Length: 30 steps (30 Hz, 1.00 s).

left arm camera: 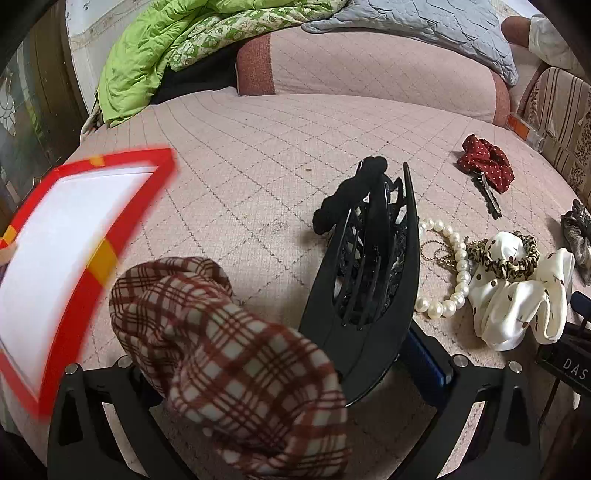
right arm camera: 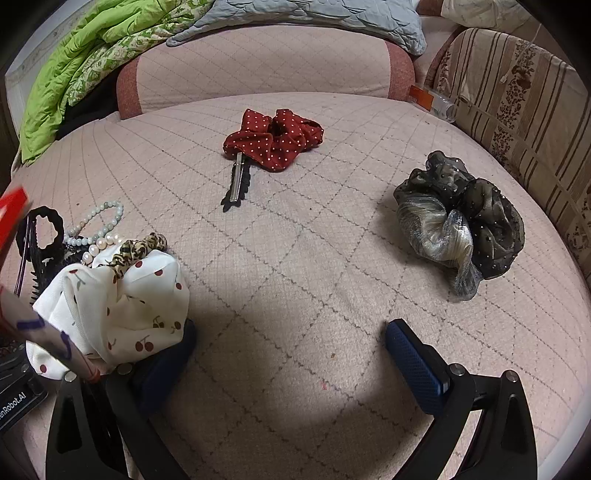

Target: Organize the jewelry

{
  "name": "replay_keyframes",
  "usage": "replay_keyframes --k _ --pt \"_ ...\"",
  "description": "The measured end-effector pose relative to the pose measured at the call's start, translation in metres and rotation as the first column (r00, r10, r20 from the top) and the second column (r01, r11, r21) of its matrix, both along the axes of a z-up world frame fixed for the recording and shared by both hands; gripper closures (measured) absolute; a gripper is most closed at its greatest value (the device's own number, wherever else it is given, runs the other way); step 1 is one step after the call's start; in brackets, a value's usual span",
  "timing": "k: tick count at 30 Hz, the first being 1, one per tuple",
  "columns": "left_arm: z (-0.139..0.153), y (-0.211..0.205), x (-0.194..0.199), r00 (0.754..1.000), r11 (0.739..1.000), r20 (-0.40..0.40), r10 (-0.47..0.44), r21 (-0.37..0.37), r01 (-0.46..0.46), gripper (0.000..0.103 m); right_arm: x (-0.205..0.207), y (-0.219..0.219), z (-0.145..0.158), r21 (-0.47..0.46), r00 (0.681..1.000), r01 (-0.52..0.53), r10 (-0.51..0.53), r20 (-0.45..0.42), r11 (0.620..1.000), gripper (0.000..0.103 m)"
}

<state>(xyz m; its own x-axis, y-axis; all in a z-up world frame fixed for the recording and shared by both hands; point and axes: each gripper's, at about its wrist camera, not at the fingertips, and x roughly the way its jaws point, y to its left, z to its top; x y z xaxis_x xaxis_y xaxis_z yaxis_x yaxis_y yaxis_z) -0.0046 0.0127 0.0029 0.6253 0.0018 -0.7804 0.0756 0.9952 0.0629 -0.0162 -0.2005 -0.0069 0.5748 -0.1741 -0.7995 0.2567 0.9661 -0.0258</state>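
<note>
In the left wrist view my left gripper [left arm camera: 295, 354] is shut on a red-and-white plaid scrunchie [left arm camera: 229, 354] and a large black hair claw clip [left arm camera: 369, 266], held above the pink quilt. A black scrunchie [left arm camera: 347, 195] hangs on the clip's tip. A pearl bracelet [left arm camera: 448, 273], a leopard scrunchie [left arm camera: 509, 258] and a white cherry-print scrunchie [left arm camera: 517, 306] lie to the right. My right gripper [right arm camera: 291, 354] is open and empty over the quilt, with the white cherry scrunchie [right arm camera: 118, 306] against its left finger. A red dotted scrunchie [right arm camera: 275, 136] with a hair clip [right arm camera: 238, 181] lies ahead; a grey-green scrunchie [right arm camera: 458, 218] lies to the right.
A red-framed box with a white inside [left arm camera: 62, 258] is blurred at the left. A green blanket [left arm camera: 155, 55] and grey pillow [left arm camera: 424, 33] lie behind a pink bolster [right arm camera: 266, 62]. A striped cushion [right arm camera: 517, 99] bounds the right. A pale green bead bracelet [right arm camera: 99, 221] lies by the pile.
</note>
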Motion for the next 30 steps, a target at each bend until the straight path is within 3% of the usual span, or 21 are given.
replay_keyframes --k 11,18,24,28,30 --pt "0.000 -0.009 0.004 1.000 1.000 0.001 0.001 0.004 -0.001 0.000 -0.001 0.001 0.001 0.007 1.000 0.000 0.000 0.000 1.000 0.000" --pt "0.000 -0.009 0.004 1.000 1.000 0.002 0.001 0.001 -0.001 0.000 -0.016 -0.008 0.015 0.079 0.999 0.039 -0.040 0.008 0.996 0.000" --pt "0.001 -0.014 0.006 1.000 1.000 -0.006 0.013 0.022 -0.013 0.000 -0.062 -0.007 0.049 0.076 0.989 0.076 -0.085 0.123 0.994 0.000" --pt "0.014 -0.008 0.003 0.995 0.999 -0.091 -0.051 -0.024 0.049 0.000 -0.095 0.003 0.074 0.108 0.971 0.076 -0.098 0.220 0.991 0.000" --pt "0.026 -0.006 -0.012 0.997 0.998 -0.046 -0.059 -0.015 0.058 0.000 -0.107 0.010 0.084 0.102 0.964 0.062 -0.086 0.251 0.993 0.000"
